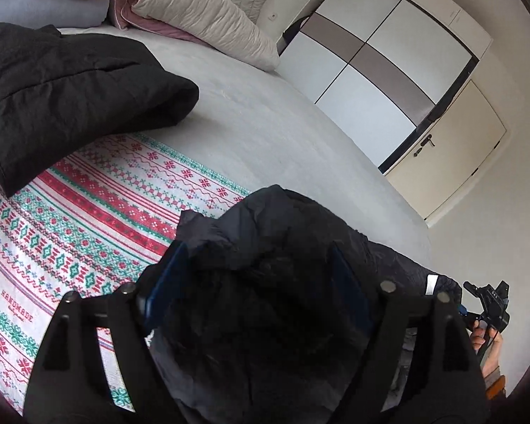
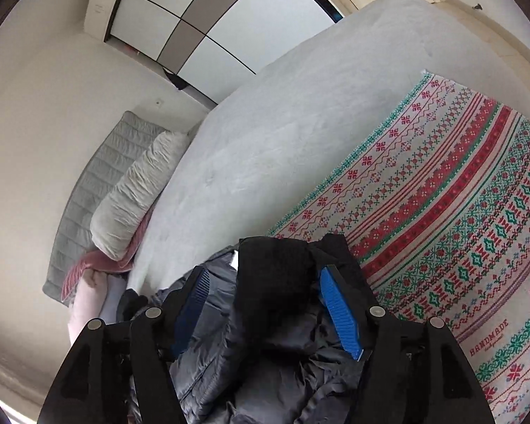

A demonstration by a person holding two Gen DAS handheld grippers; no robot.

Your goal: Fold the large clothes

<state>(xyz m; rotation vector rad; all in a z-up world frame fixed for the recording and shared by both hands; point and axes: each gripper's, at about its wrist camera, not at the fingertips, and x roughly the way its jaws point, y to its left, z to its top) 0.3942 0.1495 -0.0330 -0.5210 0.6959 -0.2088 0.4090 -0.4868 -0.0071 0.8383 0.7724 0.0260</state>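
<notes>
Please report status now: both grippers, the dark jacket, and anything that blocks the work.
Left gripper open, dark jacket bunched between its fingers. Right gripper open, same jacket. Black folded garment lies on patterned blanket.

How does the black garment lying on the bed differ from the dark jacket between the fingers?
The black garment lies folded on the patterned blanket, clear of both grippers; the dark jacket is crumpled between their fingers. The garment is matte black; the jacket looks shinier, greyish, quilted. Both are dark, bulky outerwear.
</notes>
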